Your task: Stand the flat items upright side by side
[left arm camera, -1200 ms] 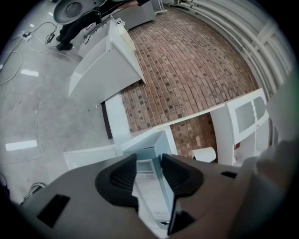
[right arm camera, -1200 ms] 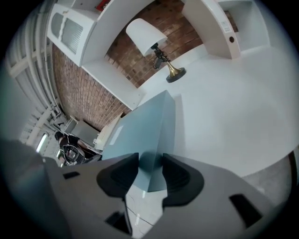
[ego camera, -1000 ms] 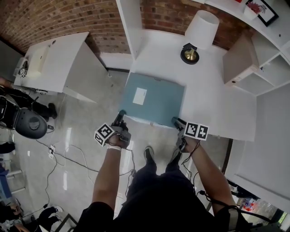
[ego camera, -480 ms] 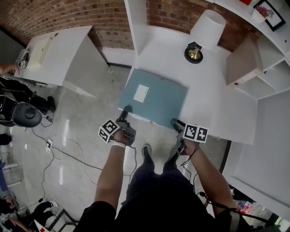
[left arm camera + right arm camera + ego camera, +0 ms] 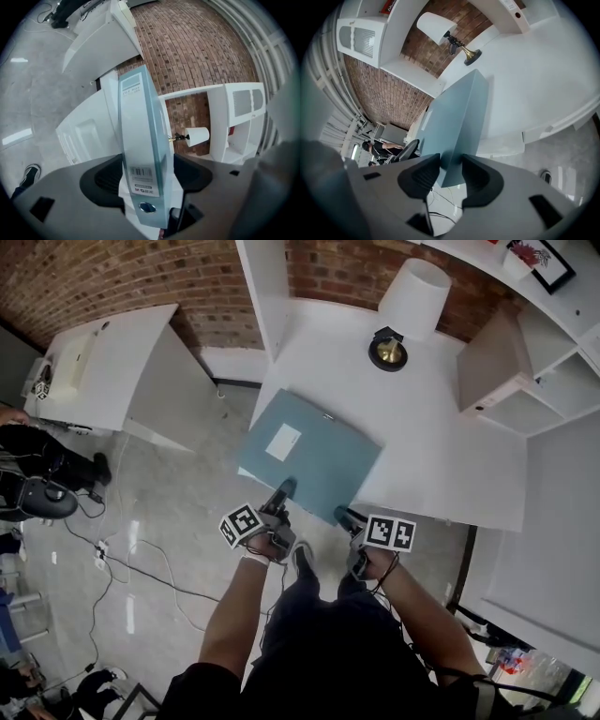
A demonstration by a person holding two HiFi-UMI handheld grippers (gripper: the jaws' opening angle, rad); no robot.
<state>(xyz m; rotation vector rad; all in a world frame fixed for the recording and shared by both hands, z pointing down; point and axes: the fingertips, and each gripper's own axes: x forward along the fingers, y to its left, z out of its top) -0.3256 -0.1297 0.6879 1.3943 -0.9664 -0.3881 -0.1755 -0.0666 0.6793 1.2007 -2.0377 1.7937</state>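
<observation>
Binder (image 5: 319,460): one, teal, at near-left corner of desk (image 5: 441,446), jutting past near edge.
Cover label (image 5: 283,442): one, white.
Grippers: two, left gripper (image 5: 284,488) and right gripper (image 5: 342,515), both at binder's near edge.
Marker cubes: two, left cube (image 5: 241,524) and right cube (image 5: 390,532).
Lamp (image 5: 403,310): one, at desk's far edge; one white shade, one brass base.
Shelf unit (image 5: 511,362): one, at desk's far-right corner.
White surfaces: two, desk plus side table (image 5: 112,362) well apart.
Office chair (image 5: 42,498): one.
Framed picture (image 5: 548,261): one.
</observation>
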